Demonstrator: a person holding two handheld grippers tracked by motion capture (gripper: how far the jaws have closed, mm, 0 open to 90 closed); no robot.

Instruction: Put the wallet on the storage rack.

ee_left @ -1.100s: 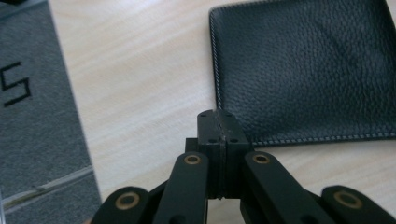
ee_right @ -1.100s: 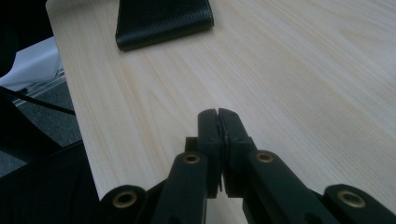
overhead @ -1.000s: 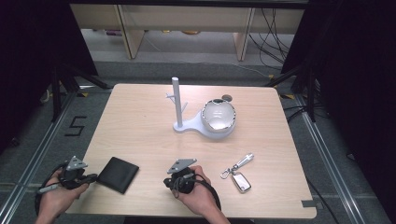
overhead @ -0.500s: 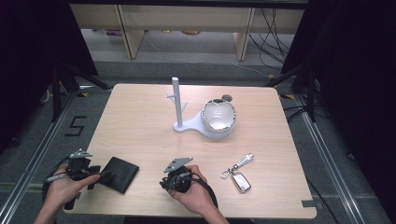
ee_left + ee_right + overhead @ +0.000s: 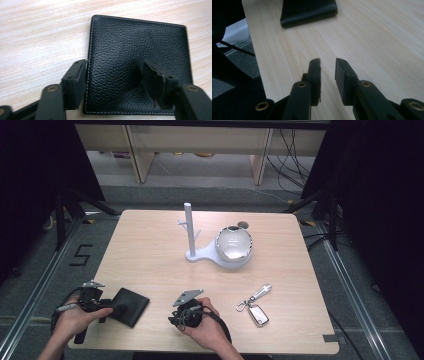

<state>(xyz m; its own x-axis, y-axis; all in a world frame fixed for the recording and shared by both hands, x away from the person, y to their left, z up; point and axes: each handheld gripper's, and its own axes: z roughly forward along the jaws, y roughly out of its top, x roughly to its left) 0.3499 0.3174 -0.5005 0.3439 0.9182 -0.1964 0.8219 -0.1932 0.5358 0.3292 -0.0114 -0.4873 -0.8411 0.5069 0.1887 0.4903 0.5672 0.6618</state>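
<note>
From above, one black wallet (image 5: 128, 306) at my table's (image 5: 150, 255) near left edge, my left gripper (image 5: 102, 306) at it, one key fob (image 5: 257, 314), one white stand (image 5: 189, 232), left gripper view, jaws spread wide, one beside the wallet (image 5: 140, 65), one upon it, right gripper view, my right gripper (image 5: 327, 70) has just been parting, nothing between.

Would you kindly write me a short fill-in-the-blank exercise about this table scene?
1. The left gripper has its jaws over a black ____.
2. The right gripper has ____ between its jaws.
3. The key fob lies on the table to the ____ of the right gripper.

Missing words: wallet; nothing; right
</note>
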